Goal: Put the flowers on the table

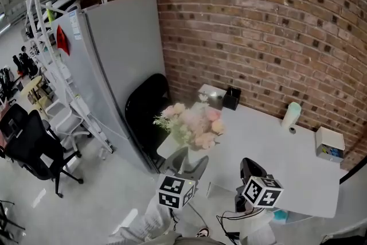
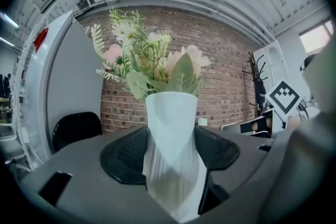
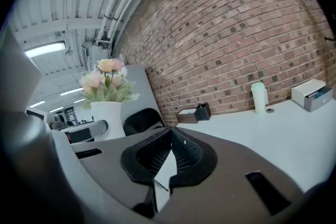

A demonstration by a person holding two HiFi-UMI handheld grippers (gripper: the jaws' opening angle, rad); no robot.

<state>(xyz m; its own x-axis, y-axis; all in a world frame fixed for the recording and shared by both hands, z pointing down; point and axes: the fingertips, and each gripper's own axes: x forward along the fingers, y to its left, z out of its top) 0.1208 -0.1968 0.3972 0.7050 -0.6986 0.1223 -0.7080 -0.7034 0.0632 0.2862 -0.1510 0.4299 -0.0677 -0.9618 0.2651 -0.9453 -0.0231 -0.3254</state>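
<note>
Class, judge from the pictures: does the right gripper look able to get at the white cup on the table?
Probably yes. The right gripper holds nothing, and only bare table lies between it and the cup; its shut jaws would need opening first.

The left gripper (image 2: 170, 152) clamps its jaws on an upright white vase (image 2: 171, 123) by the desk's (image 1: 298, 169) near-left corner; the right gripper (image 3: 169, 160), jaws apparently together on nothing, hovers at the near edge.
</note>
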